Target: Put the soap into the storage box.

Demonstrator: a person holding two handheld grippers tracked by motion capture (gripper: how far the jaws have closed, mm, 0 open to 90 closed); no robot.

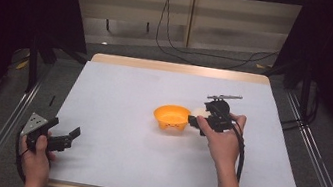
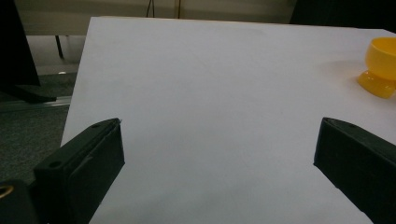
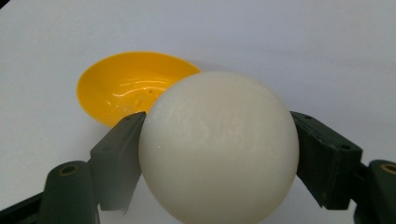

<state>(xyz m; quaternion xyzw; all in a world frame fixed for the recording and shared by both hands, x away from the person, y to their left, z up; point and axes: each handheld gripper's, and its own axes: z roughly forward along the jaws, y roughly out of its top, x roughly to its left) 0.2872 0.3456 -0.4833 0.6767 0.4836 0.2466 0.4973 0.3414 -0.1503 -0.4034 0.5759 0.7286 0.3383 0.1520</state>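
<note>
An empty orange bowl (image 1: 171,116) on a small foot stands near the middle of the white table top (image 1: 129,92). Just right of it my right gripper (image 1: 200,114) is shut on a cream-white ball (image 1: 200,112). In the right gripper view the ball (image 3: 218,145) sits squeezed between both jaws, with the bowl (image 3: 125,86) just beyond it. My left gripper (image 1: 69,135) hovers open at the table's front left corner, nothing between its jaws. The left gripper view has the bowl (image 2: 380,66) far off at the right edge.
Black curtains hang at both sides. Cables (image 1: 197,47) run over the floor behind the table. Metal rails (image 1: 4,128) flank the table on the floor. The table's left edge (image 2: 77,93) lies close to my left gripper (image 2: 217,154).
</note>
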